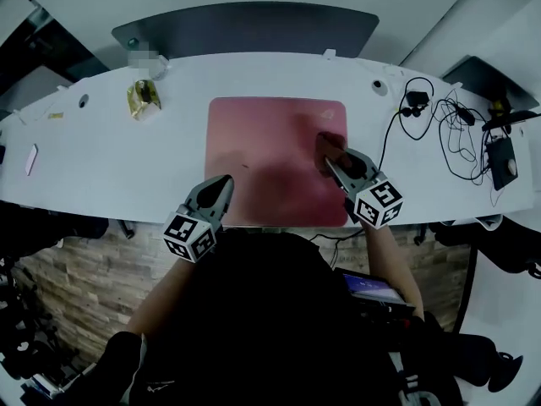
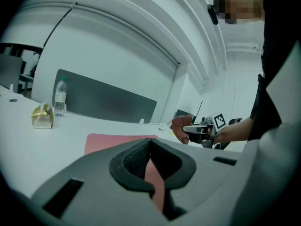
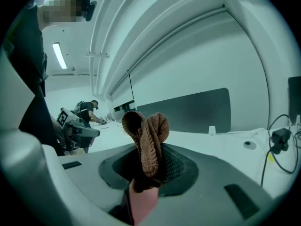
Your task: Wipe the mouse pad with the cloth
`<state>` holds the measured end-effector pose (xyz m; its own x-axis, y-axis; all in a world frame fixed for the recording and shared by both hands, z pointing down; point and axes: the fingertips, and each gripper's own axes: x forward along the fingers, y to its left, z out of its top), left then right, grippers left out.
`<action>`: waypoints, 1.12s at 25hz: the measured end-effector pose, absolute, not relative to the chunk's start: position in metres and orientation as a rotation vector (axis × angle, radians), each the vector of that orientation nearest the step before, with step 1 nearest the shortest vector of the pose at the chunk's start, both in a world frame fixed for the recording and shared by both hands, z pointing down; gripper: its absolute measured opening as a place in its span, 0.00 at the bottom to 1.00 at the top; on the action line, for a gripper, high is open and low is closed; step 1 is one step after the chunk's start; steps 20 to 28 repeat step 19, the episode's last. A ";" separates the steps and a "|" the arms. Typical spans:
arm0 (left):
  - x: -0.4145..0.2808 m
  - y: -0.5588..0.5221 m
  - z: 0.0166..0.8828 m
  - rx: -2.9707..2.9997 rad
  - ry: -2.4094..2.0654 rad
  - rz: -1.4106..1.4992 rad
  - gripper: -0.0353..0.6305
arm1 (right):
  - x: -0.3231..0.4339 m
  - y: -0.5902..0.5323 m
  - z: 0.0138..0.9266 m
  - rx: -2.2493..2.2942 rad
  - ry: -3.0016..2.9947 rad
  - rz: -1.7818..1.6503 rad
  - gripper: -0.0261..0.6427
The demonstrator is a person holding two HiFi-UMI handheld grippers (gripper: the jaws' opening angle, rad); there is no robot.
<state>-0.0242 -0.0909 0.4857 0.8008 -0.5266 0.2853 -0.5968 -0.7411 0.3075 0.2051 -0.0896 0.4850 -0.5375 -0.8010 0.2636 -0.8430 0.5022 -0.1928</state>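
Observation:
A pink mouse pad [image 1: 270,150] lies in the middle of the white desk [image 1: 110,167]. My right gripper [image 1: 332,161] hovers over the pad's right side, shut on a brown knitted cloth [image 3: 146,140] that bunches up above the jaws; the cloth [image 1: 328,146] shows as a dark patch there. My left gripper [image 1: 226,181] hangs at the pad's near left corner, jaws closed with nothing in them. In the left gripper view the pad [image 2: 115,141] stretches ahead and the right gripper [image 2: 200,128] holds the cloth [image 2: 179,126] off to the right.
A gold wrapped packet [image 1: 144,98] and a water bottle [image 2: 59,97] stand at the desk's back left. Tangled black cables [image 1: 452,134] and a black device [image 1: 501,161] lie at the right end. A grey divider panel [image 1: 245,28] runs along the far edge.

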 end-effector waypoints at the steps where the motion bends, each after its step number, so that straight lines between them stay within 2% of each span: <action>1: -0.024 -0.089 0.485 2.606 -0.851 0.251 0.07 | 0.200 -0.083 0.487 1.416 -2.612 0.458 0.21; 8: -0.020 -0.079 0.485 2.616 -0.855 0.255 0.06 | 0.173 -0.062 0.501 1.369 -2.657 0.507 0.21; 18: -0.048 -0.068 0.484 2.602 -0.918 0.270 0.06 | 0.137 -0.065 0.498 1.331 -2.723 0.504 0.21; 28: -0.050 -0.067 0.484 2.600 -0.923 0.269 0.06 | 0.135 -0.064 0.497 1.328 -2.726 0.506 0.21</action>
